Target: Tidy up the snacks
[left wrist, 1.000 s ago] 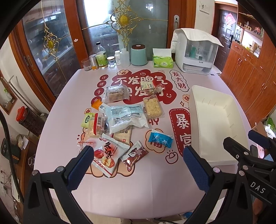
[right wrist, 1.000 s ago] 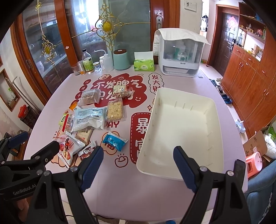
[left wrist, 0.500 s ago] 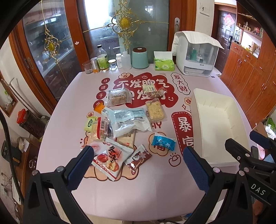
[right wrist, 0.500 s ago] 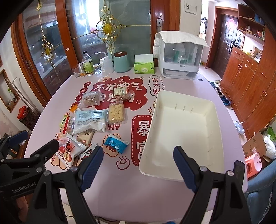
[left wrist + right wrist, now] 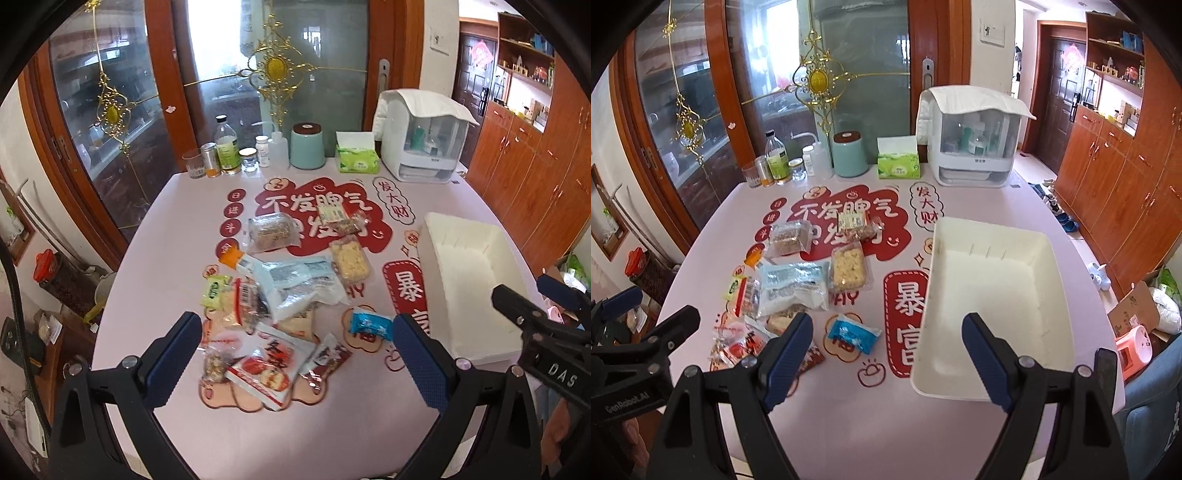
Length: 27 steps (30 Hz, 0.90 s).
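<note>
Pink table (image 5: 177, 236), snacks (image 5: 295, 284), "DAS" gripper (image 5: 554, 373)

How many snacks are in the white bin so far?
0. The white bin shows only bare floor in the right wrist view, though its near wall could hide something small. The snacks, such as the blue packet, lie outside, to its left.

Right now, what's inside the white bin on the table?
The white bin holds no snacks in the right wrist view; only its bare floor and ribbed walls show. The right gripper hides part of its near rim.
</note>
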### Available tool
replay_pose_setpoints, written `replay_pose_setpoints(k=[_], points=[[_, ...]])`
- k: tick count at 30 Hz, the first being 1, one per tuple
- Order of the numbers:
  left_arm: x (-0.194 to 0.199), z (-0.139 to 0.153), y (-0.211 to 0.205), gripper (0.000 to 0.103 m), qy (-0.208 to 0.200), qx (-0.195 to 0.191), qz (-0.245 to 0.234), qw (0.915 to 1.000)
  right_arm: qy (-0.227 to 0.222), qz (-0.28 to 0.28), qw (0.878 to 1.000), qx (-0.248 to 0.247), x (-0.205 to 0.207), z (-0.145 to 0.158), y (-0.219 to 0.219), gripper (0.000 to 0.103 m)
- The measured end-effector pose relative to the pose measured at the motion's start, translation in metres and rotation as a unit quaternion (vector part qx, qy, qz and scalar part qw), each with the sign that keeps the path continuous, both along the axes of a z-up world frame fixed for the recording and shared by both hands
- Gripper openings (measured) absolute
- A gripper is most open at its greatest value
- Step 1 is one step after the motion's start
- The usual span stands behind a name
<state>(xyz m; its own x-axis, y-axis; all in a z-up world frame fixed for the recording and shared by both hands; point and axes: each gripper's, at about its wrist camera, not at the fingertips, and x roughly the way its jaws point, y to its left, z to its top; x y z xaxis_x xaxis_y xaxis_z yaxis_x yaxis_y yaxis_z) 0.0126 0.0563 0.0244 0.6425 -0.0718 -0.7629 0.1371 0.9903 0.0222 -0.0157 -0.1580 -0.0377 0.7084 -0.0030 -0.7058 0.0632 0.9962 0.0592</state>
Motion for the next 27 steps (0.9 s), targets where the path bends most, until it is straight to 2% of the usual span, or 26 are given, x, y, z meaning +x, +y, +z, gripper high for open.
replay_pose_setpoints(k=[6,12,15,20,24,27], points=[[0.009,0.009,0.055,0.102,-0.028,-0.012,0.008,0.9995,-0.003,0.000,1.000,-0.002,0.008,0.004,0.028,0.084],[0.037,-0.013,0.112,0.103,-0.004,-0.005,0.012,0.9999,0.029,0.011,0.999,0.019,0.023,-0.018,0.059,0.083],[0.054,-0.041,0.139,0.103,0.025,-0.006,0.011,0.9996,0.058,0.013,0.998,0.025,0.035,-0.042,0.074,0.083],[0.070,-0.101,0.158,0.102,0.087,-0.008,-0.020,0.9960,0.116,0.018,0.992,0.049,0.054,-0.091,0.101,0.083],[0.075,-0.156,0.161,0.100,0.118,0.021,-0.068,0.9905,0.163,0.037,0.981,0.096,0.068,-0.128,0.129,0.083],[0.076,-0.184,0.162,0.100,0.139,0.040,-0.094,0.9850,0.189,0.049,0.974,0.116,0.078,-0.148,0.151,0.083]])
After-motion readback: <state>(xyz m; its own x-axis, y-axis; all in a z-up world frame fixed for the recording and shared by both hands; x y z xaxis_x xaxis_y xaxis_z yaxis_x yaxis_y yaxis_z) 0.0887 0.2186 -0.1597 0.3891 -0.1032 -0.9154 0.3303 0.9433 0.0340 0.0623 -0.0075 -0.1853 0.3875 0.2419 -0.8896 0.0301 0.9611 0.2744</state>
